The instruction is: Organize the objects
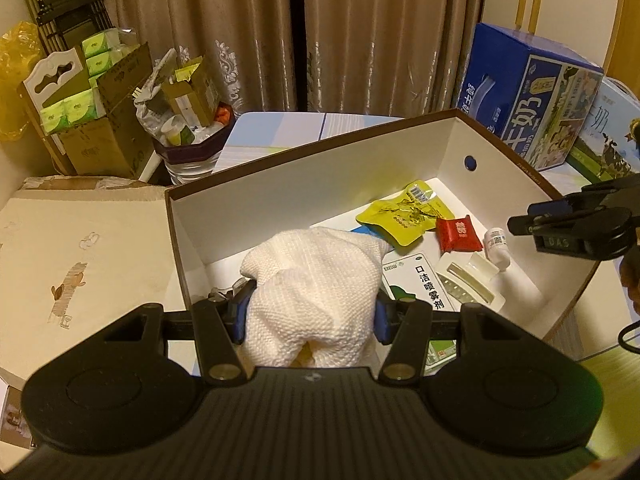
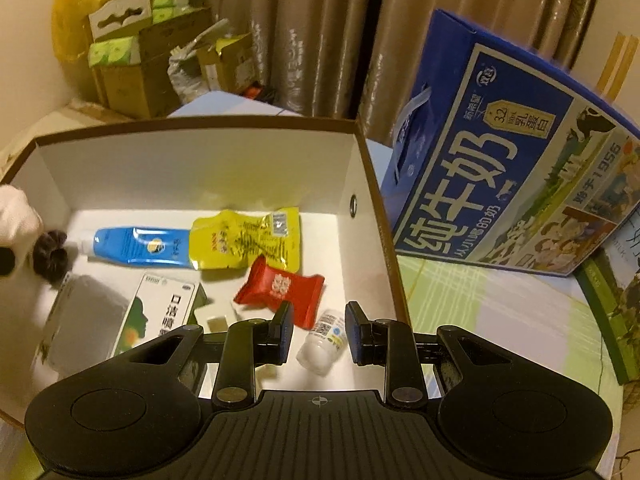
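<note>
My left gripper point(image 1: 312, 312) is shut on a crumpled white towel point(image 1: 316, 264), held over the near left part of a white box with a brown rim point(image 1: 312, 152). Inside the box lie a yellow pouch point(image 2: 244, 240), a red packet point(image 2: 280, 286), a blue tube point(image 2: 136, 246), a green-and-white spray carton point(image 2: 160, 312), a dark hair tie point(image 2: 50, 256) and a small white bottle point(image 2: 322, 340). My right gripper point(image 2: 320, 322) is open just above that bottle, near the box's right wall point(image 2: 376, 216). The towel point(image 2: 16, 212) shows at the left edge of the right wrist view.
A big blue milk carton point(image 2: 500, 168) stands right of the box on a checked cloth point(image 2: 480, 320). Cardboard boxes with green tissue packs point(image 1: 92, 112) and a full bin point(image 1: 192, 136) sit at the back left before curtains. A beige surface point(image 1: 80, 260) lies left of the box.
</note>
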`<state>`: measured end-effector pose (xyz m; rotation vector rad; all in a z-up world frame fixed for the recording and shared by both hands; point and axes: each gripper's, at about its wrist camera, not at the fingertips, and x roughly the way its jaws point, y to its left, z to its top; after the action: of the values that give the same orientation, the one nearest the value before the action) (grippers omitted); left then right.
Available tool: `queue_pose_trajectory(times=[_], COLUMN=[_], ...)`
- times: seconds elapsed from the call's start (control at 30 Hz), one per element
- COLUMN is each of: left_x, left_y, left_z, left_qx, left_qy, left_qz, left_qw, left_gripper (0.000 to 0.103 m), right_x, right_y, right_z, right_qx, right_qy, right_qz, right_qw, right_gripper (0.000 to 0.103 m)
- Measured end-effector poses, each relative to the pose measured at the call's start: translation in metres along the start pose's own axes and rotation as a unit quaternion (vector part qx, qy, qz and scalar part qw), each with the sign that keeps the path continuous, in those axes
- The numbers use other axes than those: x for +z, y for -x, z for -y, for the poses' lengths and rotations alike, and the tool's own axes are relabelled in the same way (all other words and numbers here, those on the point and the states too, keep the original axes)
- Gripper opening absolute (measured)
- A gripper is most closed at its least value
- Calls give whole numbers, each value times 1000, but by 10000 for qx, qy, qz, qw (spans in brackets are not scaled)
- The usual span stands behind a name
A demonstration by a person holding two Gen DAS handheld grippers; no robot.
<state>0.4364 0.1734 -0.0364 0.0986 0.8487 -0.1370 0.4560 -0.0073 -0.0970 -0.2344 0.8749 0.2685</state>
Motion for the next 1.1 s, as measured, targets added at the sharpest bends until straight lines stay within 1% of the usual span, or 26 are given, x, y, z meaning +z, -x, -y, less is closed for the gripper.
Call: queue_pose_trajectory(times=[0.17,0.37,0.47,0.57,0.63,0.67,0.7,0.73,0.8,0.93,0.97,1.1], left_x=[4,11,18,28,35,37,40,41,42,38,36,23], left_y=[-9,-24,-31,-39,-42,-43,-44,-44,-42,-37,-35,-21], left_z=[0,5,8,11,15,17,19,21,23,18,18,11], left_qx=[-37,-78,-95,-157,-183,-154,-135,-103,-40,-139,-138,-189], left_qy=[-21,-97,-133,-168,-261,-295,-376,-454,-550,-478,-451,-332], left_qz=[-42,-87,-81,10,117,169,250,315,346,229,203,156], left_qw=[10000,9999,9998,9997,9994,9993,9989,9984,9979,9985,9987,9991], left_gripper=[51,51,51,52,59,68,74,75,87,90,92,94], right_x=[0,-2,-3,-2,-2,-1,-1,0,-1,-5,-7,-15], right_y=[8,20,24,29,34,37,39,42,48,60,63,72], right_z=[5,10,11,12,12,13,12,12,11,6,4,-3], right_qx=[147,382,390,361,369,387,400,410,444,518,544,642], right_qy=[-260,-628,-725,-788,-851,-880,-901,-920,-929,-981,-1005,-1036], right_qz=[60,58,77,126,168,182,199,222,248,284,281,254], right_qw=[9995,9973,9966,9962,9955,9952,9949,9947,9944,9934,9931,9922], right_gripper=[26,32,34,36,37,37,38,38,40,44,45,49])
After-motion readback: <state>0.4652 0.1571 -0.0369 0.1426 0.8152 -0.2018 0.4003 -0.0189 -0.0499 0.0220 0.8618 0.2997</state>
